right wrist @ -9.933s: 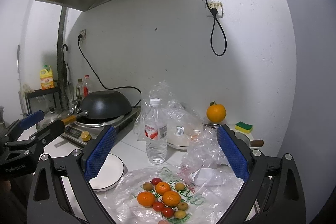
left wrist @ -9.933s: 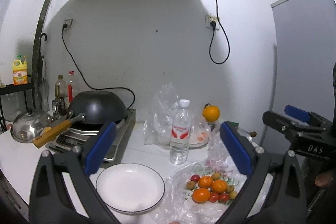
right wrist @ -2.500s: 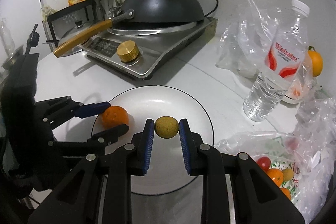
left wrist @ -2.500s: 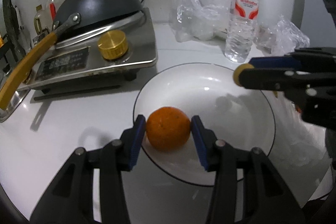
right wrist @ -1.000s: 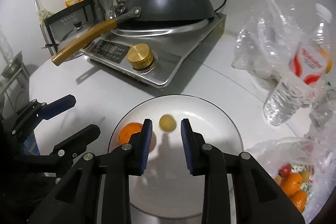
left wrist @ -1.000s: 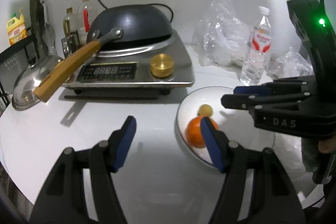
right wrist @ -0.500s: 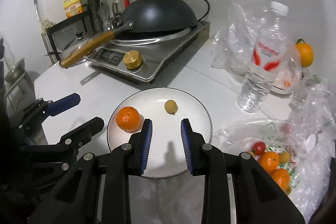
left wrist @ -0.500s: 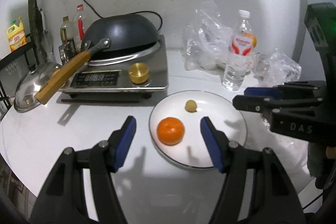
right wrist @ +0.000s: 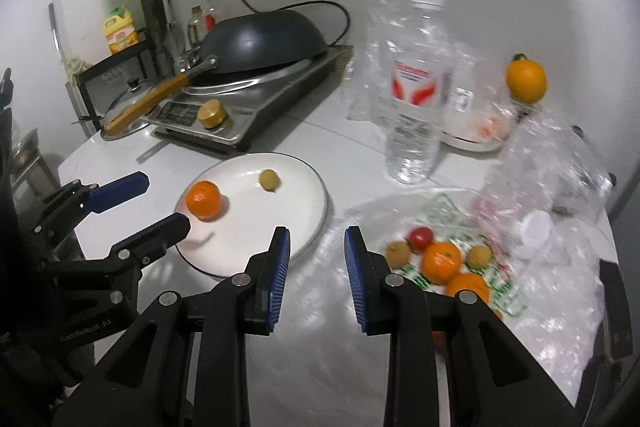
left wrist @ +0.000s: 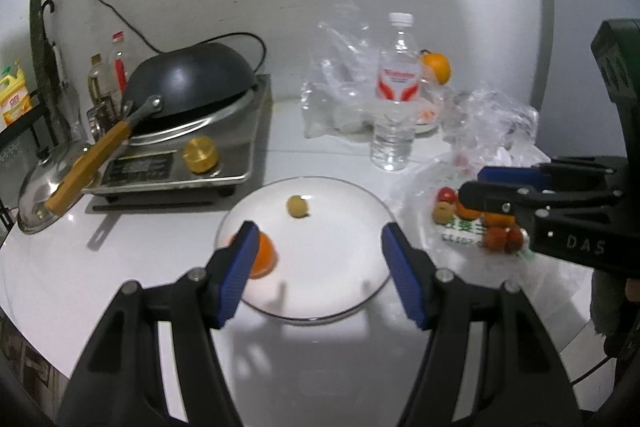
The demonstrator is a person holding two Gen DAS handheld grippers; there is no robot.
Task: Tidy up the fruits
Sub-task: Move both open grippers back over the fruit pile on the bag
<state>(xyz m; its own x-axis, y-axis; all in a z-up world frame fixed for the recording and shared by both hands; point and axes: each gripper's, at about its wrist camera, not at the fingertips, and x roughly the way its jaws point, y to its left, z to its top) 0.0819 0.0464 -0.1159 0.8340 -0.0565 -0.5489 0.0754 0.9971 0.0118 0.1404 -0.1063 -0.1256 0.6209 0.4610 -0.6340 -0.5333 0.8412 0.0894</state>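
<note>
A white plate (left wrist: 332, 279) (right wrist: 304, 203) holds an orange mandarin (left wrist: 264, 255) (right wrist: 204, 199) and a small yellow-green fruit (left wrist: 297, 206) (right wrist: 268, 179). My left gripper (left wrist: 320, 275) (right wrist: 156, 203) is open and empty above the plate's near side. My right gripper (right wrist: 314, 283) (left wrist: 472, 183) is open and empty, between the plate and a clear plastic bag (right wrist: 500, 291). On the bag lie mandarins (right wrist: 441, 263), a red tomato (right wrist: 420, 237) and small yellow fruits (right wrist: 397, 254); they also show in the left wrist view (left wrist: 468, 215).
A water bottle (left wrist: 394, 95) (right wrist: 418, 87) stands behind the plate. An induction cooker (left wrist: 180, 155) with a black wok (right wrist: 260, 43) sits at the left. Crumpled bags (left wrist: 340, 103), a bowl (right wrist: 476, 131) and an orange (right wrist: 525, 81) are at the back right.
Both grippers have shifted right, toward the bag of fruit. The left gripper has opened wider. The two fruits stay on the plate.
</note>
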